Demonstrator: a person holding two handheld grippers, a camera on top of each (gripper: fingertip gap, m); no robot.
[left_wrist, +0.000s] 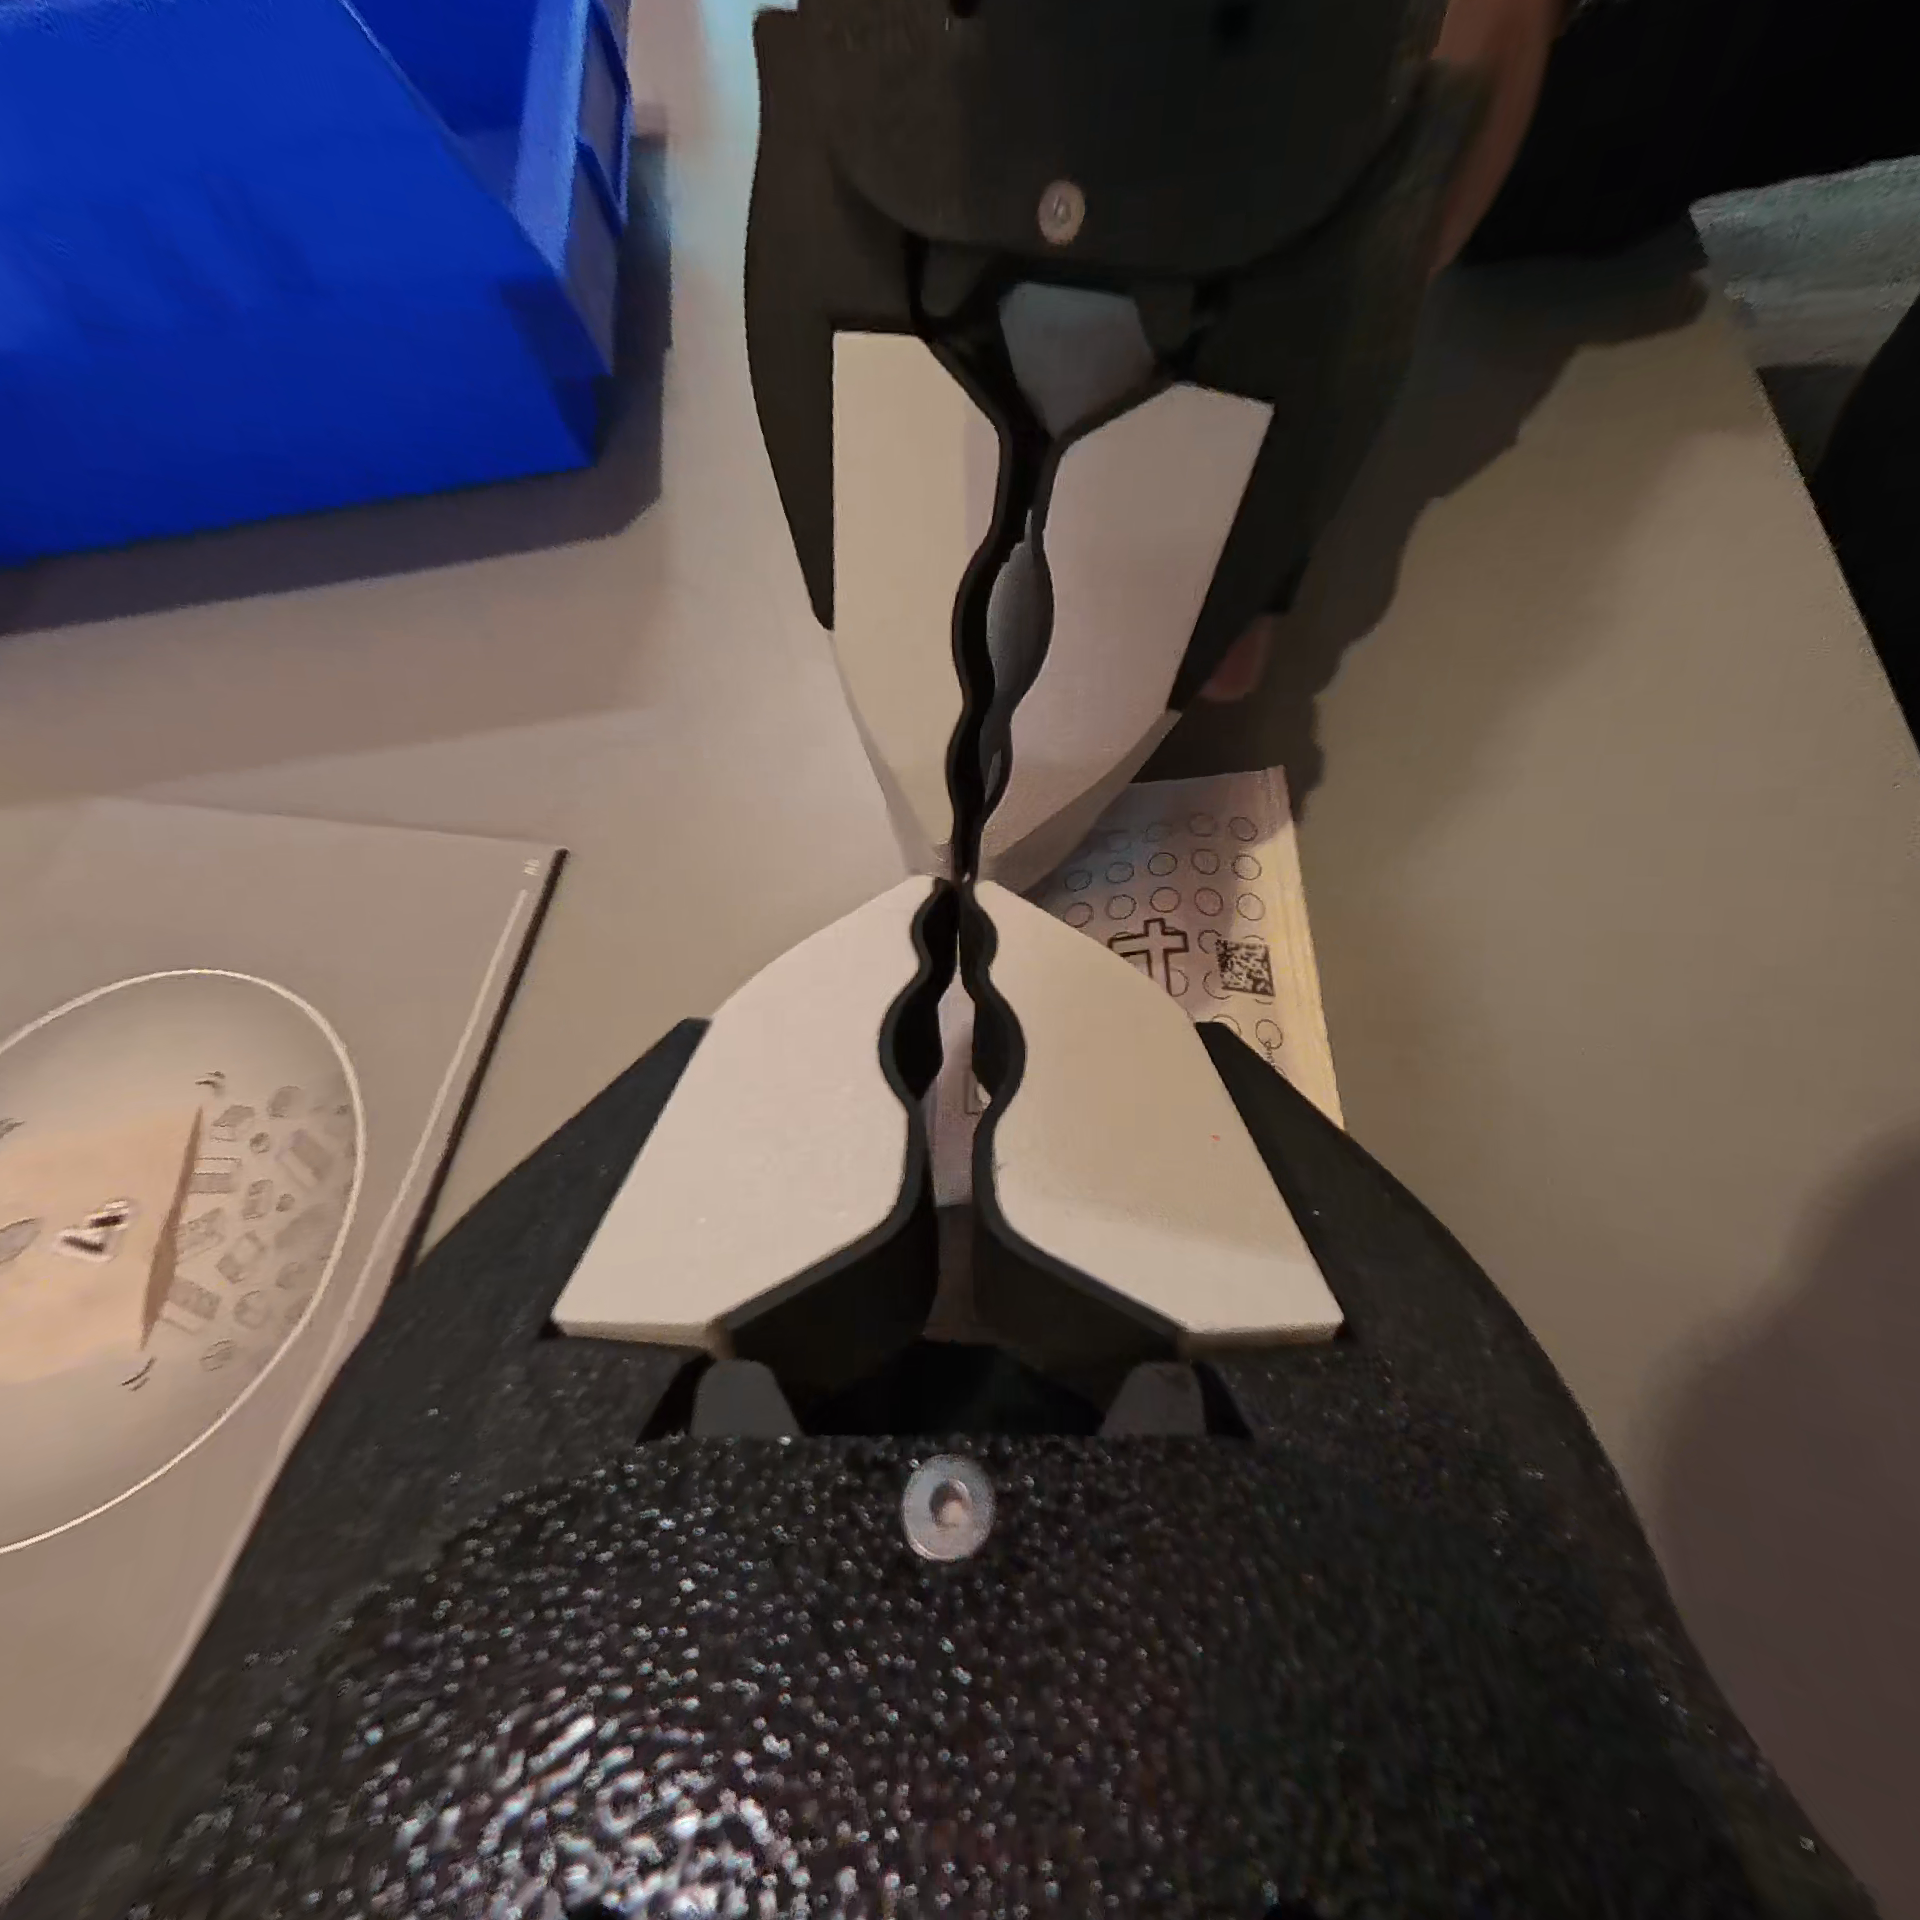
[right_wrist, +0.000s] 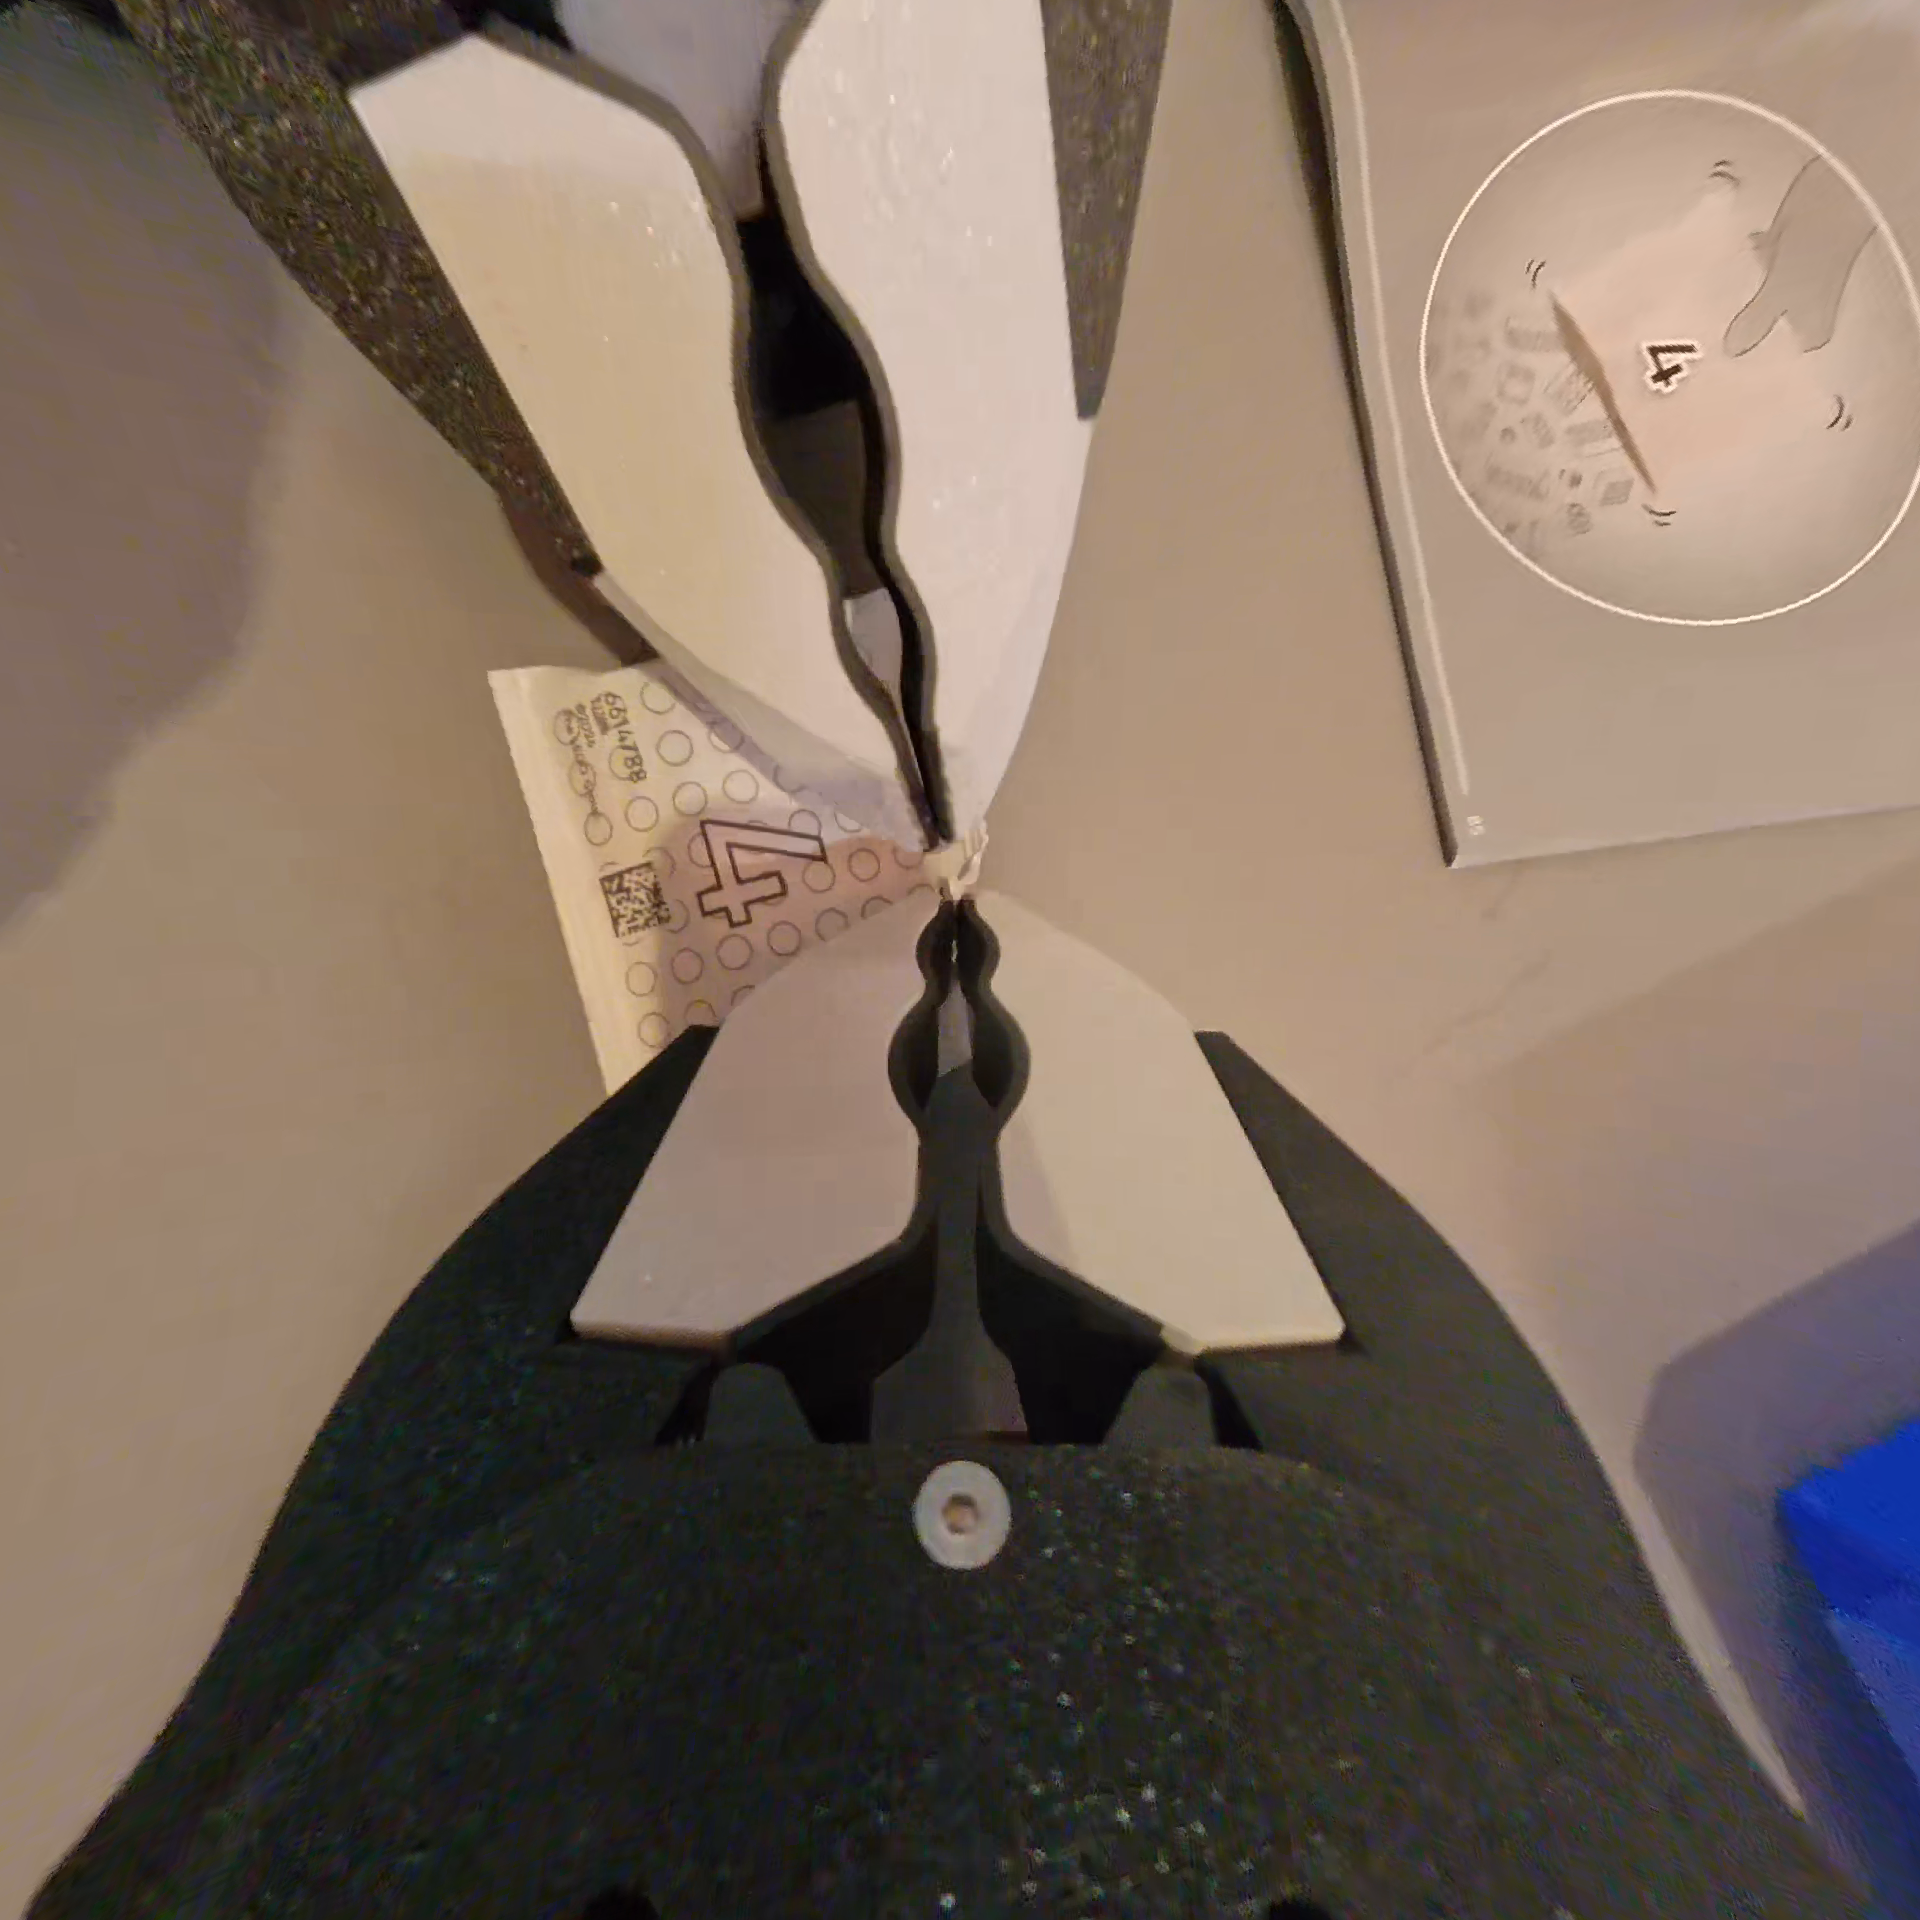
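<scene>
A white paper bag (right_wrist: 665, 862) printed with small circles and a large outlined numeral hangs to one side of both grippers; it also shows in the left wrist view (left_wrist: 1195, 914). My left gripper (left_wrist: 956, 909) and my right gripper (right_wrist: 956, 920) meet tip to tip. Both are shut on the bag's crumpled edge (right_wrist: 961, 868), which is pinched between the two pairs of tips. In the left wrist view the right gripper (left_wrist: 964, 852) comes in from above. In the right wrist view the left gripper (right_wrist: 940, 826) comes in from the top.
A grey booklet (left_wrist: 208, 1143) with a round picture lies flat on the beige table (left_wrist: 623, 675); it also shows in the right wrist view (right_wrist: 1662, 416). A blue plastic bin (left_wrist: 260, 260) stands at the far left, and shows low right in the right wrist view (right_wrist: 1860, 1610). A person's hand (left_wrist: 1242, 655) holds the right gripper.
</scene>
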